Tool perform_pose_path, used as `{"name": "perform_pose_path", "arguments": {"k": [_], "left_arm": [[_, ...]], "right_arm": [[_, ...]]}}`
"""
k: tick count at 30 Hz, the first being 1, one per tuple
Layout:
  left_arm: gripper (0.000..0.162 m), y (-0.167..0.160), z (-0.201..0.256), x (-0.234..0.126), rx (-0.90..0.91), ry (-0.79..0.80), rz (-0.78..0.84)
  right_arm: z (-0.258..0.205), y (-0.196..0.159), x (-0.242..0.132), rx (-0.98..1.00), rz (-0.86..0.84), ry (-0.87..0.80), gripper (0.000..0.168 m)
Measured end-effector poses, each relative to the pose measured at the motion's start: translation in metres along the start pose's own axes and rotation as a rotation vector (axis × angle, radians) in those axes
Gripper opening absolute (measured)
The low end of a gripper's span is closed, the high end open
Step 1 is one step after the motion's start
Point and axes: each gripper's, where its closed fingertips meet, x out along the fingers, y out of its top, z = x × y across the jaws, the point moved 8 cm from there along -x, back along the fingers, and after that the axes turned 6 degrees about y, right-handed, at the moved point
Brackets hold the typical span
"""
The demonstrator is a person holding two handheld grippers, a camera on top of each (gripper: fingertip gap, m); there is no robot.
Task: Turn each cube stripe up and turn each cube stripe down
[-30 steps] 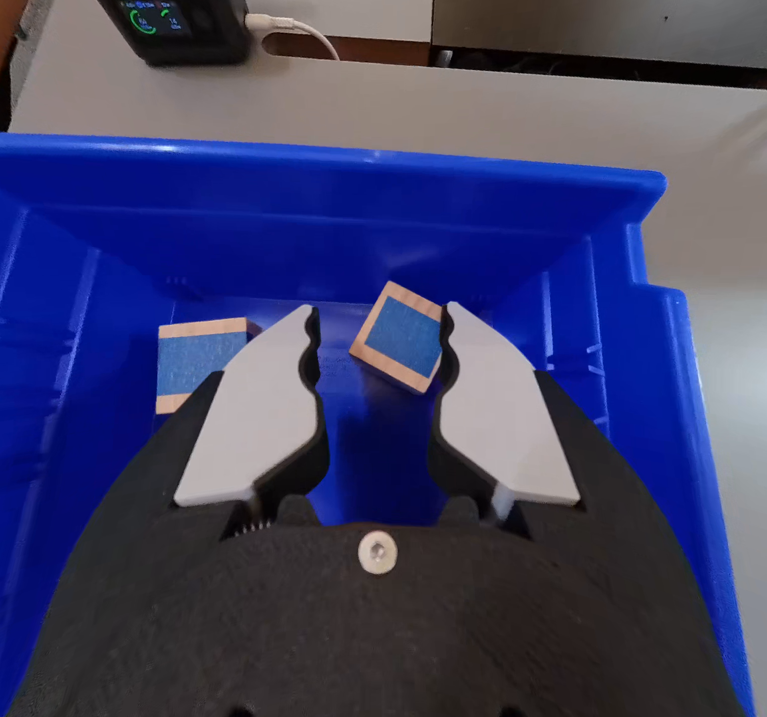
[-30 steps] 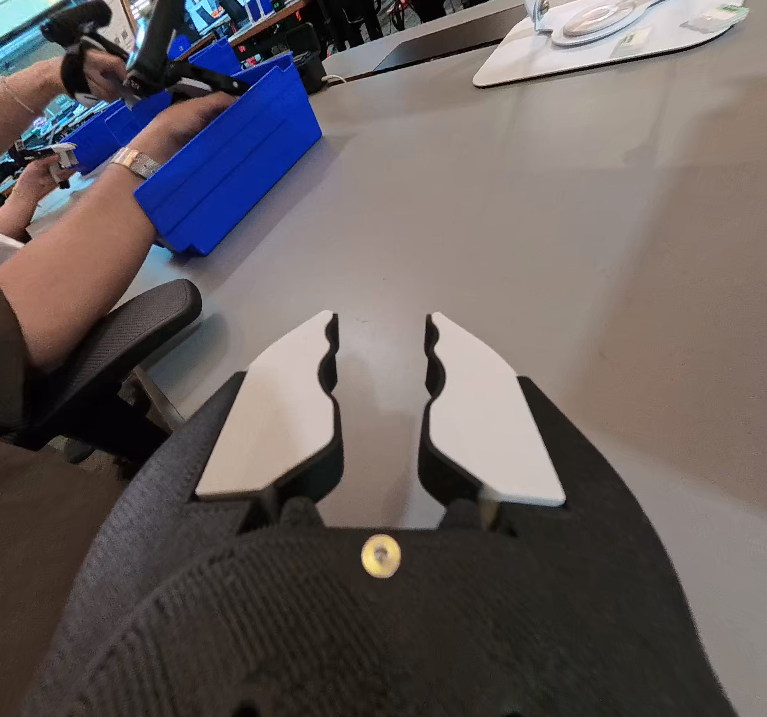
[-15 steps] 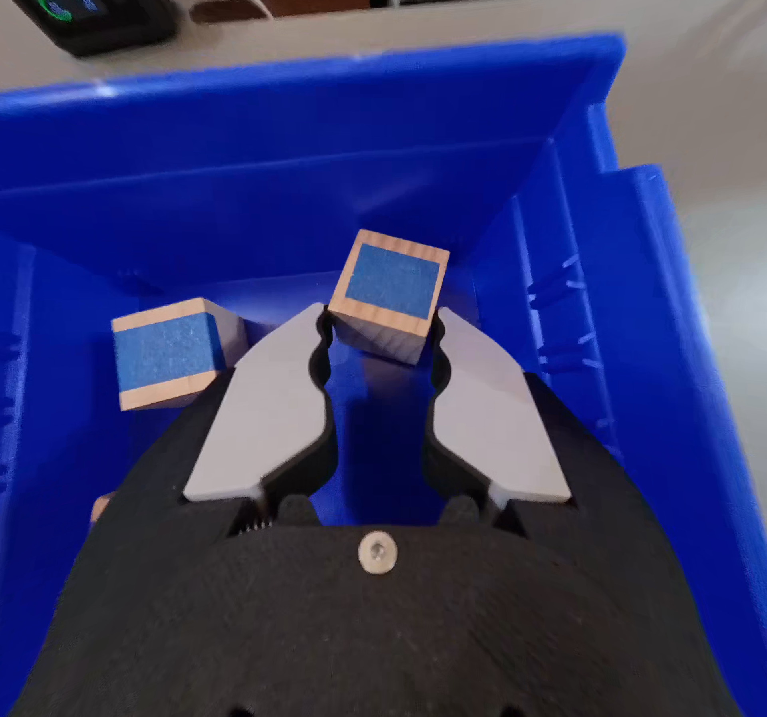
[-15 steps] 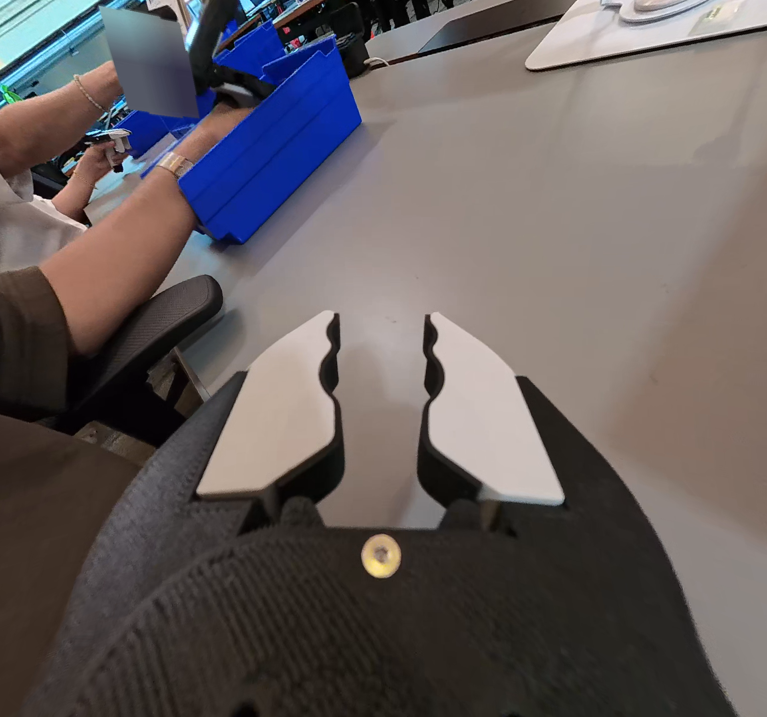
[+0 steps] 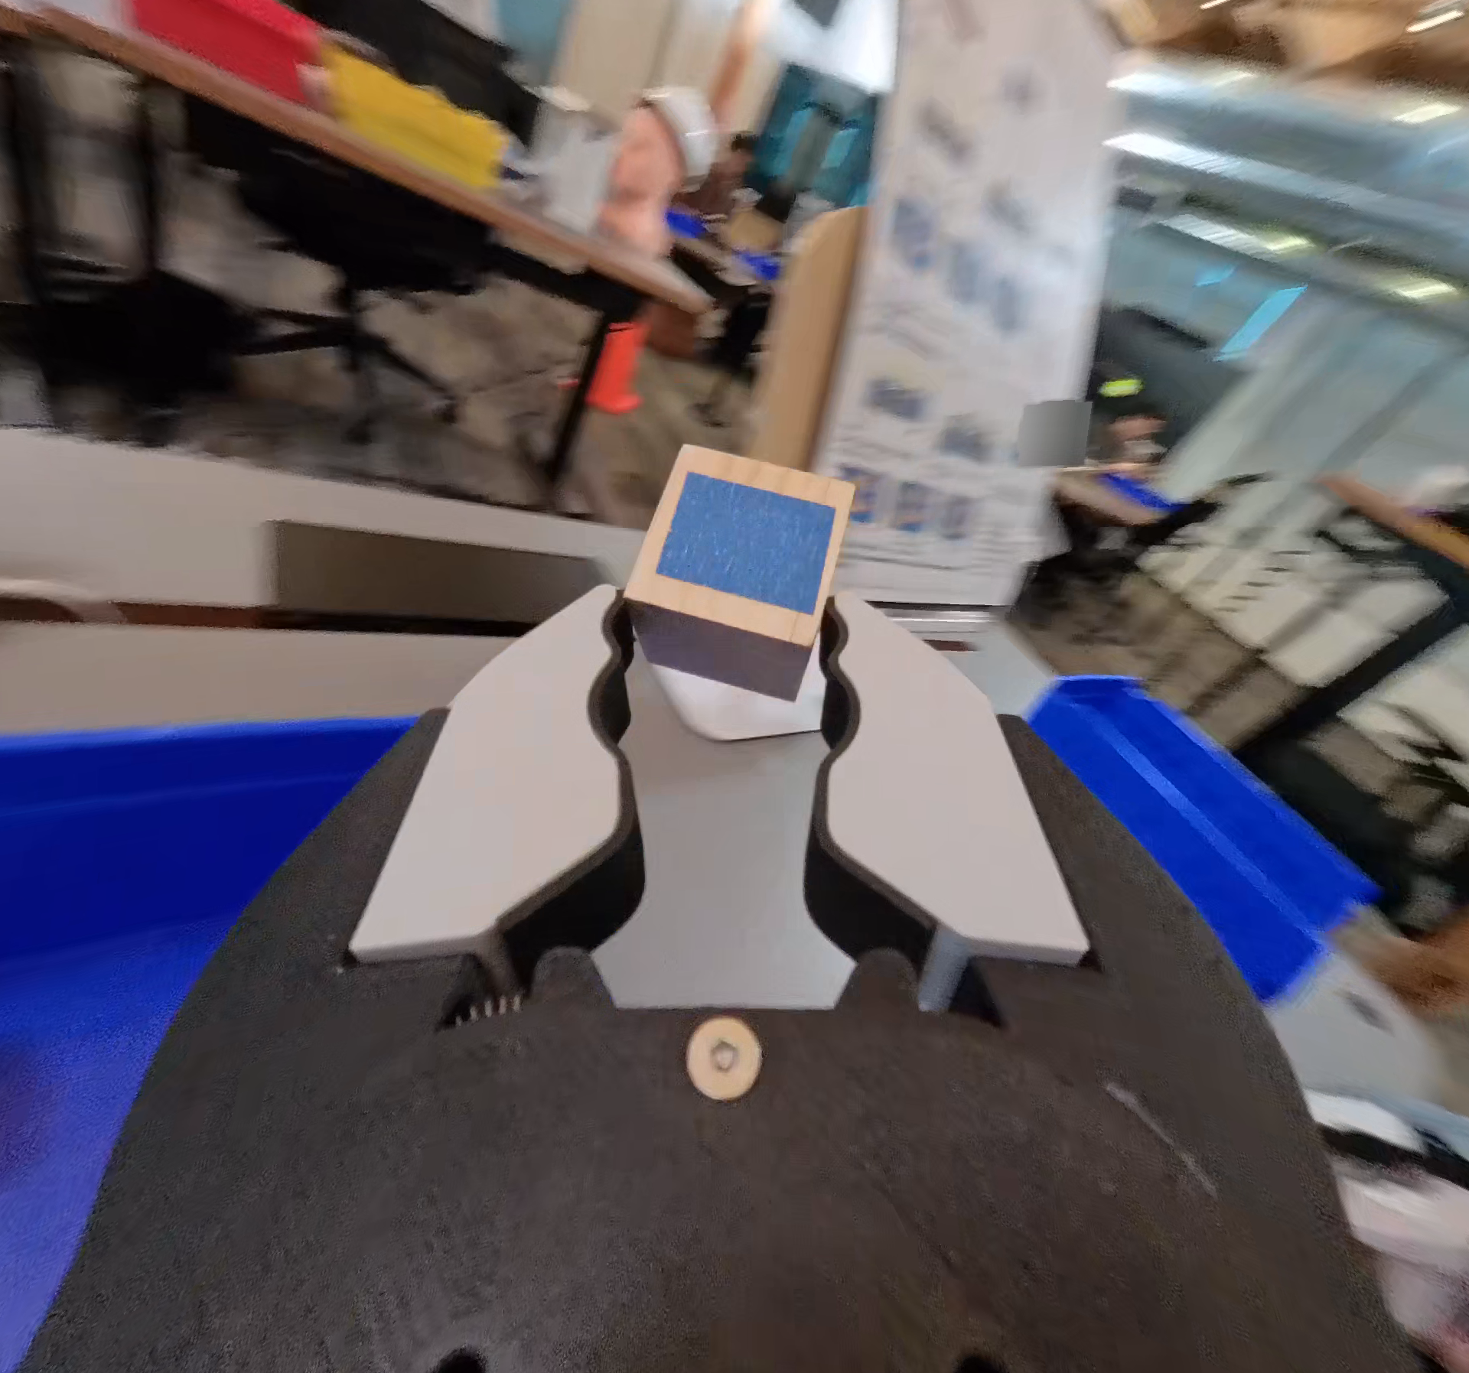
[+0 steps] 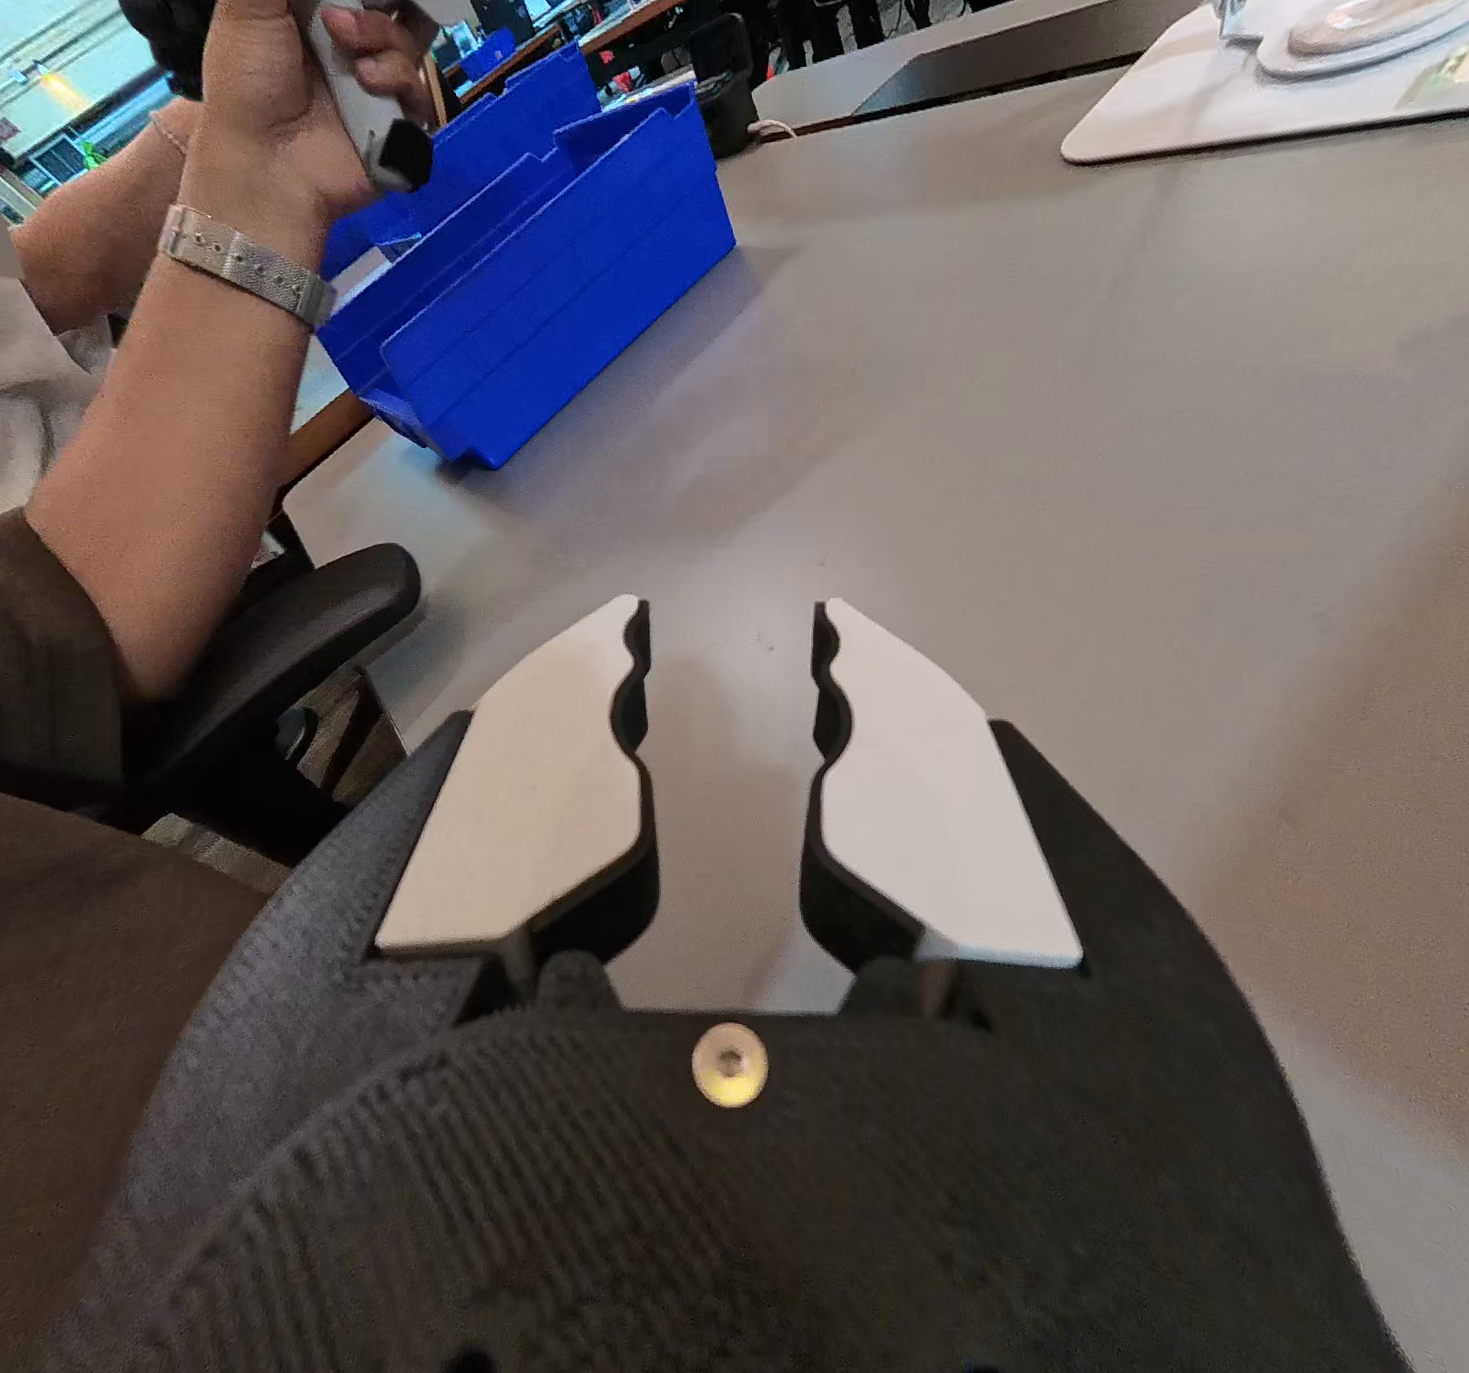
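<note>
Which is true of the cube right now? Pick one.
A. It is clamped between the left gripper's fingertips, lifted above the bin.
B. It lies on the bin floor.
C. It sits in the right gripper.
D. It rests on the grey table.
A: the left wrist view shows the cube pinched in the left gripper, up above the bin, while the right gripper hangs open and empty over the table.
</note>
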Motion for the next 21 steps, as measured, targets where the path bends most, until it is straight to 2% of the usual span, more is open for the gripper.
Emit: {"name": "perform_pose_path", "arguments": {"k": [4, 7, 9, 14, 16, 19, 21], "left_arm": [[0.045, -0.009, 0.054, 0.006, -0.103, -0.292, -0.015], [0.045, -0.026, 0.093, 0.011, -0.249, -0.499, -0.050], [0.044, -0.044, 0.120, 0.017, -0.379, -0.650, -0.093], [0.045, -0.107, 0.179, 0.028, -0.680, -0.968, -0.199], [0.045, -0.133, 0.192, 0.030, -0.738, -1.012, -0.208], [0.045, -0.172, 0.199, 0.035, -0.695, -0.945, -0.242], [0.045, -0.189, 0.202, 0.035, -0.730, -0.936, -0.246]], "right_arm": [[0.006, 0.006, 0.001, -0.028, 0.014, 0.012, 0.042], [0.013, 0.011, 0.000, -0.036, 0.041, 0.004, 0.049], [0.016, 0.017, -0.001, -0.041, 0.080, 0.012, 0.053], [0.017, 0.037, -0.008, -0.158, 0.224, 0.016, 0.046], [0.017, 0.043, -0.011, -0.166, 0.268, 0.056, 0.047], [0.017, 0.049, -0.014, -0.100, 0.340, 0.140, 0.059], [0.016, 0.051, -0.014, -0.040, 0.377, 0.201, 0.066]]}}
